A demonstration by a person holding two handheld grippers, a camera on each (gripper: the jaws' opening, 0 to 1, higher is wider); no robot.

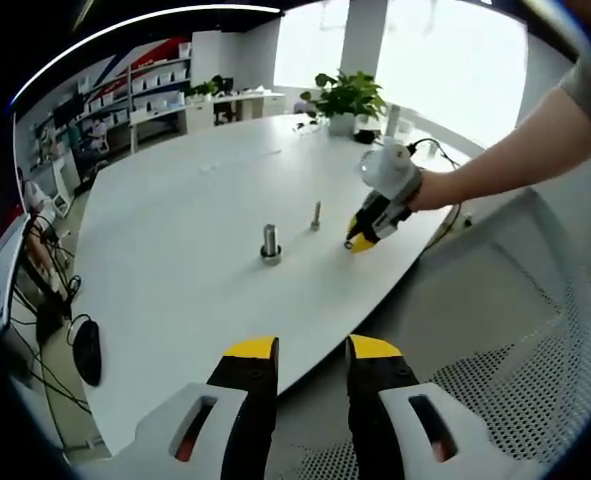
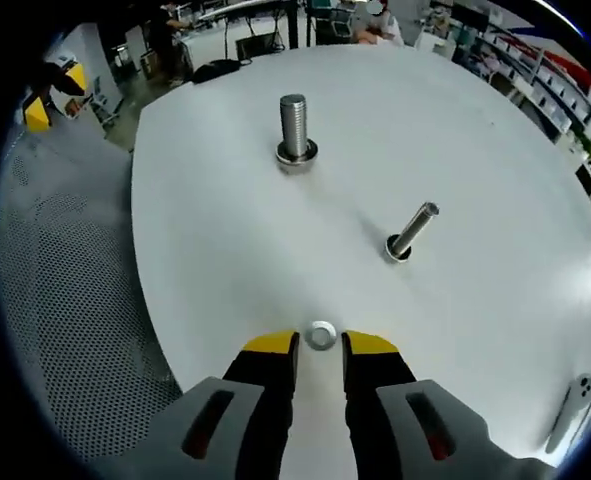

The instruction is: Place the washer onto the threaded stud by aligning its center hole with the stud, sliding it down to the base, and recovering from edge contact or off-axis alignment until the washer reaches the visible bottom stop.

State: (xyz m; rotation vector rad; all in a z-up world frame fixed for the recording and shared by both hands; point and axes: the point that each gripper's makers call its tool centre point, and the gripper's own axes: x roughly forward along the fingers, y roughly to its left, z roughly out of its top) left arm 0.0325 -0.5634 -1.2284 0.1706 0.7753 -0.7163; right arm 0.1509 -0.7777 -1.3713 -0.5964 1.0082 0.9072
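- White surface (image 2: 225,220) carries two upright threaded studs, a thick stud (image 2: 294,128) and a thin stud (image 2: 412,232).
- Right hand-held gripper (image 2: 320,345) rests at the surface, jaws slightly parted around the flat washer (image 2: 321,335).
- Left hand-held gripper (image 1: 312,350) hovers off the edge, jaws parted, holding nothing.

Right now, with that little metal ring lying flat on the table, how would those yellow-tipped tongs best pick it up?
Grip the washer across its outer rim, coming straight down from above. It lies flat on the white table, so only the thin edge offers a hold, and its hole must stay free for the stud. The right gripper already has a fingertip on either side of it, jaws open.
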